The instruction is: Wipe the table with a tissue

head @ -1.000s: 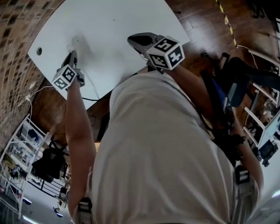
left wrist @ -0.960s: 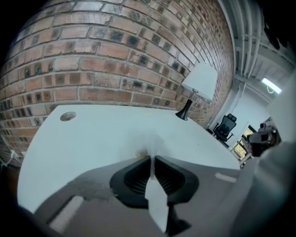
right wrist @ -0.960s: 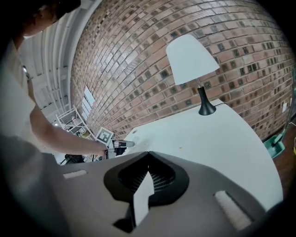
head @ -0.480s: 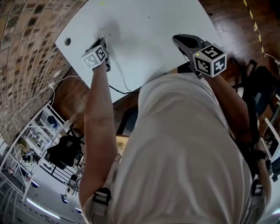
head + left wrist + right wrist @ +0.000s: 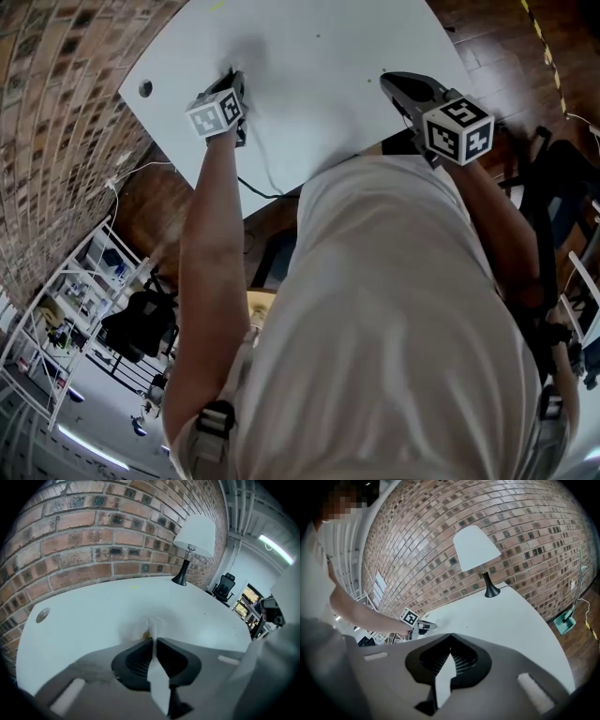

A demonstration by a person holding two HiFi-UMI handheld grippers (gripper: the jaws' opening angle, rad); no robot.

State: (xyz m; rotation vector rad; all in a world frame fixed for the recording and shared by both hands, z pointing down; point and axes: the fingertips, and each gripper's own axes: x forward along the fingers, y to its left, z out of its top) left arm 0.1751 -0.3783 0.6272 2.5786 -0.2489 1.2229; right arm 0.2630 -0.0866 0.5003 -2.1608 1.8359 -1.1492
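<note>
My left gripper [image 5: 234,77] points down onto the white table [image 5: 328,47] near its left edge. It is shut on a white tissue [image 5: 153,626], which bunches against the tabletop just past the fingertips. A strip of tissue runs back between the jaws of the left gripper [image 5: 153,640]. My right gripper [image 5: 392,82] hovers over the table's near right part, shut, with nothing in it. In the right gripper view the jaws of the right gripper [image 5: 450,635] meet at the tips, and the left gripper [image 5: 425,626] shows far off on the table.
A black-stemmed lamp with a white shade [image 5: 194,536] stands at the table's far end by the brick wall [image 5: 93,536]. A round cable hole [image 5: 144,88] lies near the table's left corner. A cable [image 5: 262,178] hangs off the near edge. Chairs stand on the wooden floor [image 5: 525,56] at the right.
The left gripper has slid a little farther onto the table with the tissue still pinched, sinking and rolling slightly. The right gripper has shifted only slightly.
</note>
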